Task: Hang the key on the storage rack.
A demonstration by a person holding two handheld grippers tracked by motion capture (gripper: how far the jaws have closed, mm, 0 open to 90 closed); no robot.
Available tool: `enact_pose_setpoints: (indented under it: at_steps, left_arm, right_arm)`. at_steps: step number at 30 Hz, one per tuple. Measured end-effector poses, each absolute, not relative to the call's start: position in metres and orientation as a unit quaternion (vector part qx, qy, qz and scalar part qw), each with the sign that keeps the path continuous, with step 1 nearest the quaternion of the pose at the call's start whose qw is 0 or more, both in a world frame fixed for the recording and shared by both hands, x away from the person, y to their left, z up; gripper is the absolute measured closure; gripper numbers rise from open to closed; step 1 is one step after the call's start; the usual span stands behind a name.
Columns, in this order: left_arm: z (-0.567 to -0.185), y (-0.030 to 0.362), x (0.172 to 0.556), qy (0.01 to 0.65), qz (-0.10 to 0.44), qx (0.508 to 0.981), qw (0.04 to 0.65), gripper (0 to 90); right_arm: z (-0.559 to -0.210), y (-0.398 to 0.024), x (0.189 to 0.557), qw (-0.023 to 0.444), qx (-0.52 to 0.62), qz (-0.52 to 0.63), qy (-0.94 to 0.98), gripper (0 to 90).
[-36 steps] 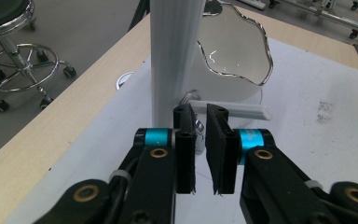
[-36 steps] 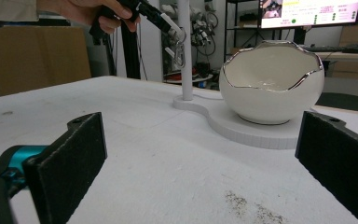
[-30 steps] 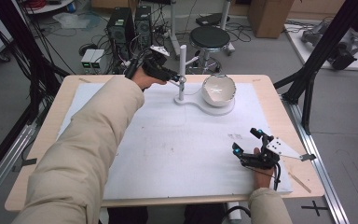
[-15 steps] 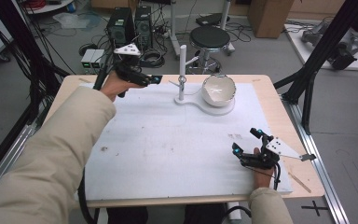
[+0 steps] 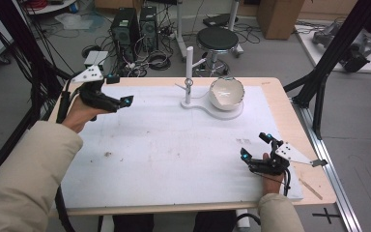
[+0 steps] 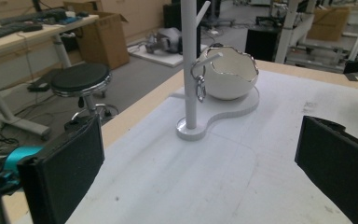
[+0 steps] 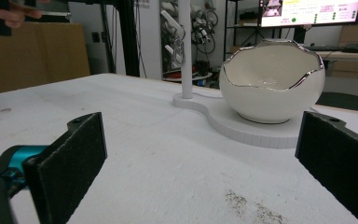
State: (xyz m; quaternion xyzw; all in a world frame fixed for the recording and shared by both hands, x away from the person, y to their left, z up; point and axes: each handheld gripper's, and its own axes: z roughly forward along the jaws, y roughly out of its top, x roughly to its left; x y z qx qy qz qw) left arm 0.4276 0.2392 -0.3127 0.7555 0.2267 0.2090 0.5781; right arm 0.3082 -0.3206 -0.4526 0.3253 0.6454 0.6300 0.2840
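High view showed the left gripper [image 5: 107, 96], jaws just spread and empty, well clear of the stand [image 5: 189, 72]; ahead of it hung the ring [image 6: 200, 86] (apparently placed). Next: withdraw.

In the right gripper view, the right gripper [image 7: 200, 163] had its two black jaws rising from the lower left and lower right corners, wide apart with nothing between them. Beyond them, at centre right, a white egg-shaped bowl [image 7: 272, 84] with a jagged silver rim sat on a white base [image 7: 242, 126]. A white post [image 7: 185, 51] rose at top centre, with metal rings [image 7: 179, 49] hanging from its peg.
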Motion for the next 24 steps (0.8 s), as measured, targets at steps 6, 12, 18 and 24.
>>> enact_pose_setpoints:
  at_steps: [6,12,18,24]
  left_arm:
    - [-0.342,0.259,0.390,0.231,0.260,0.732,0.586,1.7]
    - [-0.379,0.272,0.350,0.247,0.275,0.699,0.612,1.7]
    - [-0.417,0.280,0.310,0.261,0.288,0.674,0.628,1.7]
    - [-0.445,0.286,0.287,0.286,0.290,0.654,0.637,1.7]
  right_arm:
    - [-0.453,-0.321,0.308,0.285,0.325,0.629,0.646,1.0]
    - [-0.453,-0.320,0.307,0.286,0.325,0.630,0.645,1.0]
    - [-0.453,-0.320,0.308,0.288,0.324,0.630,0.645,1.0]
    - [-0.453,-0.320,0.308,0.287,0.324,0.630,0.645,1.0]
